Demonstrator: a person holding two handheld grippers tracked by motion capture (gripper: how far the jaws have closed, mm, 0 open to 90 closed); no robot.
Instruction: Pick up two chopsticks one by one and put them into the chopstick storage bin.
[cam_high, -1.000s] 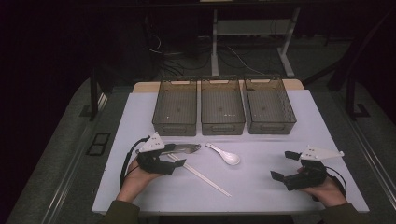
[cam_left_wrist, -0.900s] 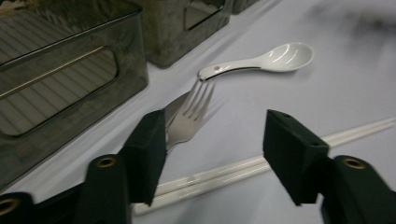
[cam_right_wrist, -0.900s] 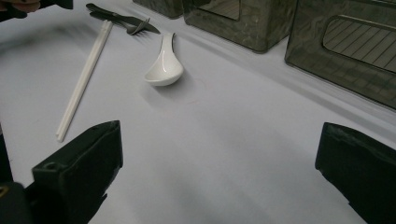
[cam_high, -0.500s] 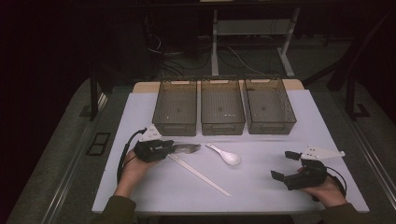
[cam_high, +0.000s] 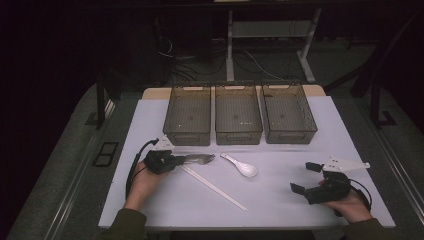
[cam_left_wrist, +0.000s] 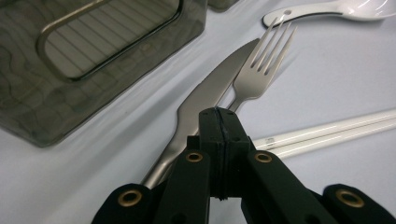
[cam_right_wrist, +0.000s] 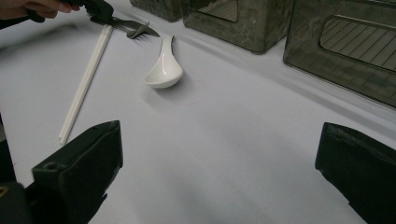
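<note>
Your left gripper (cam_left_wrist: 219, 116) has just been closing and its jaws now meet over the fork (cam_left_wrist: 261, 70) handle, pinching it where it lies beside the knife (cam_left_wrist: 210, 93) on the tabletop (cam_high: 280, 200), just in front of the left bin (cam_high: 188, 117). Your right gripper (cam_right_wrist: 219, 177) rests wide, nothing between its jaws, well apart from the white spoon (cam_right_wrist: 163, 70) and chopsticks (cam_right_wrist: 84, 84).

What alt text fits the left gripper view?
The left black claw is shut on the handles of a steel knife and steel fork lying on the white table, with white chopsticks to the right and a smoky plastic bin at upper left.
</note>
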